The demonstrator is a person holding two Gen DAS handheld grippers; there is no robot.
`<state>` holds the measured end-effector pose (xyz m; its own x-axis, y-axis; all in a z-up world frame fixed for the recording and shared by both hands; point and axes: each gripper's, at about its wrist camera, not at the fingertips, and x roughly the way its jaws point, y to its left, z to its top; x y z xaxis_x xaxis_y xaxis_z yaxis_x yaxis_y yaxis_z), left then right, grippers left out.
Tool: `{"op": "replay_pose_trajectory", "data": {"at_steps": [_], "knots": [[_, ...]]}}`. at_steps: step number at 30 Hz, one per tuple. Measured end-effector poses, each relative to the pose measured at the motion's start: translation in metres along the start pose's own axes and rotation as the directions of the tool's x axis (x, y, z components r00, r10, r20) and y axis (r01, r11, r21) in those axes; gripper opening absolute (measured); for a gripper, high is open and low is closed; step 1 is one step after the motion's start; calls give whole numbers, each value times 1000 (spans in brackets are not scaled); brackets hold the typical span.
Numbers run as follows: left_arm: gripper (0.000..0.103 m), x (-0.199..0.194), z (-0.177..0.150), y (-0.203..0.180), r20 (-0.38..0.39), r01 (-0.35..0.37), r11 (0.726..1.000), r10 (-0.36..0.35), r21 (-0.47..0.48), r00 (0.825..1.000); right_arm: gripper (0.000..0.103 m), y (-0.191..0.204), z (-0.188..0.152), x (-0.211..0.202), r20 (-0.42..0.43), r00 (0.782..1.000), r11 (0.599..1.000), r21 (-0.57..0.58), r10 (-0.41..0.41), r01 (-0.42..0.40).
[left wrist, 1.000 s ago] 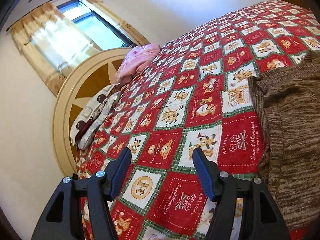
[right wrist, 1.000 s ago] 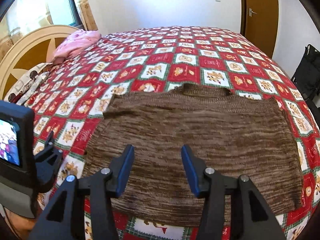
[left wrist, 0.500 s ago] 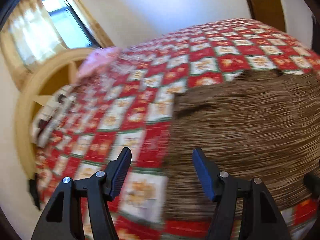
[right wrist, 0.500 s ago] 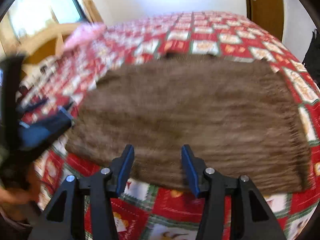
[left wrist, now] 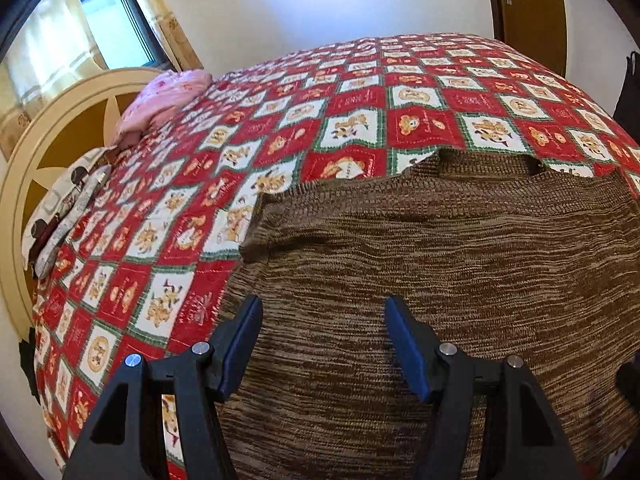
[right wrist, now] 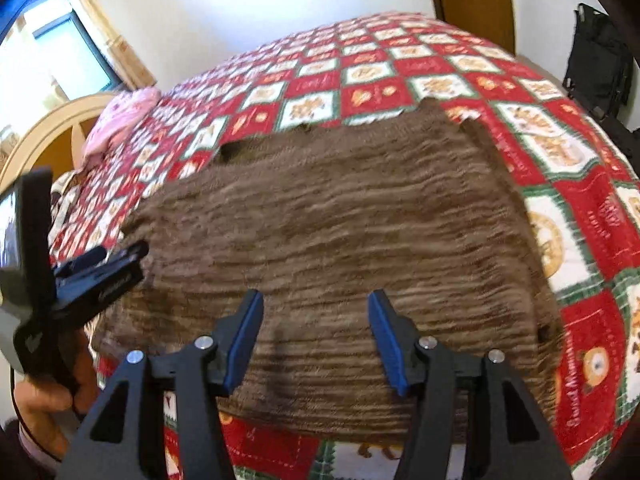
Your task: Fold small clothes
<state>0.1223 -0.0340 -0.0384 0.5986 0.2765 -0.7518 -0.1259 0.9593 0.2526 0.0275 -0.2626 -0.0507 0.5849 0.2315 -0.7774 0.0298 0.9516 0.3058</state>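
A brown knitted sweater (left wrist: 440, 264) lies spread flat on the red patchwork bedspread (left wrist: 360, 100), neckline toward the far side. My left gripper (left wrist: 322, 312) is open and empty, hovering over the sweater's near left part. In the right wrist view the sweater (right wrist: 340, 220) fills the middle. My right gripper (right wrist: 316, 308) is open and empty above its near hem. The left gripper (right wrist: 120, 258) shows there at the sweater's left edge, held by a hand.
A pink pillow (left wrist: 164, 100) and a patterned pillow (left wrist: 60, 220) lie by the cream headboard (left wrist: 48, 128) on the left. A window with curtains is behind it. A brown door (left wrist: 532, 12) and a black bag (right wrist: 600, 64) stand at the right.
My left gripper swung right from over the bedspread to over the sweater's left part. My right gripper moved closer to the near hem. Both stayed open.
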Motion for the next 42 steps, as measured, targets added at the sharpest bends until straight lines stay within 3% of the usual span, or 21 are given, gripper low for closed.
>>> {"op": "replay_pose_trajectory", "data": {"at_steps": [4,11,19,24,28,32,37,40,42], "knots": [[65,-4,-3,8,6,29,999,-29,-21,1000,53,6,-3,-11,35,999,1000,-31,1,0],[65,-14,-15,44,26,33,999,-32,-14,999,56,32,-13,-28,126,992,999,-36,19,-15],[65,-5,-43,91,-28,57,992,-61,-110,998,59,66,-16,-16,78,997,999,-45,30,-27],[65,15,-57,90,-98,109,978,-128,-181,987,69,77,-18,-20,88,996,996,-86,10,-2],[65,16,-60,89,-69,121,970,-138,-209,988,69,76,-16,-17,71,997,997,-76,0,5],[65,21,-69,113,-51,226,912,-258,-343,965,69,79,-10,-18,66,998,997,-75,13,-8],[65,17,-86,134,40,301,833,-320,-464,947,69,99,5,-18,75,997,991,-135,33,-23],[65,12,-87,129,52,313,828,-327,-465,944,69,119,23,-4,49,996,985,-162,73,-64],[64,12,-82,120,49,342,835,-357,-431,933,69,132,32,9,25,993,979,-172,117,-111]]}}
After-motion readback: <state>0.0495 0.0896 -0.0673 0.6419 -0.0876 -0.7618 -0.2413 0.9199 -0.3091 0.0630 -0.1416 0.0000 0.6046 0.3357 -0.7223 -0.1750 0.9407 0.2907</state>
